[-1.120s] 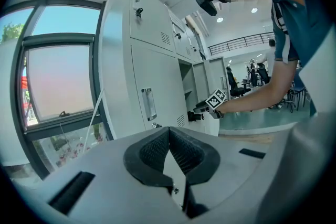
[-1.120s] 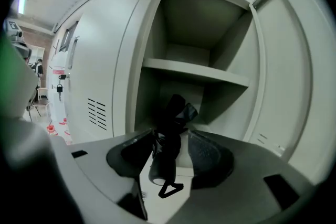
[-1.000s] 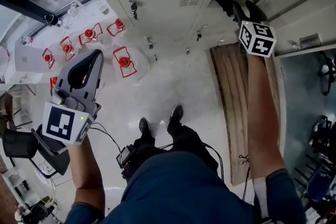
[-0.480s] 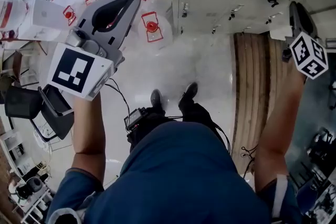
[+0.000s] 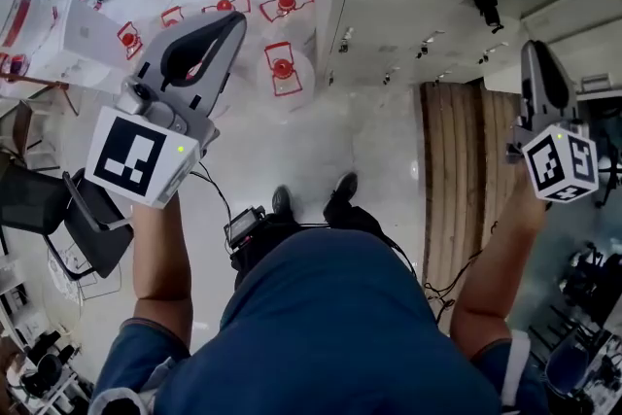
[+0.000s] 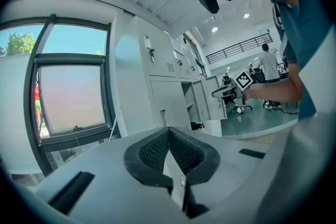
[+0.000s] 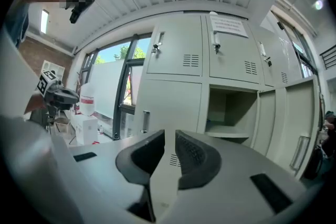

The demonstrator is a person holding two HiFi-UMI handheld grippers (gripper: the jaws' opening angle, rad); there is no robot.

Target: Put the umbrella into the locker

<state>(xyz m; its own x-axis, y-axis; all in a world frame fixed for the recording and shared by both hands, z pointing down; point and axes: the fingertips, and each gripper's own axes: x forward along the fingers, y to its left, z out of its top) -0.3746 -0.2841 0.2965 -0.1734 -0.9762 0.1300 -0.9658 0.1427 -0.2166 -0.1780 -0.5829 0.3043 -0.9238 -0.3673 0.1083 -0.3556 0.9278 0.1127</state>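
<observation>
Left gripper: clenched, empty. Right gripper: closing on nothing, open locker beyond its fingertips. Umbrella unheld; stowing probably done.

Premises appeared to be a workplace locker area: grey metal lockers lined the wall, beside large windows, water jugs and office chairs.

The left claw has its jaws pressed together, empty. Beyond it stand grey lockers, an open locker among them. A window lies to its left, a blue-shirted person close on its right.
</observation>
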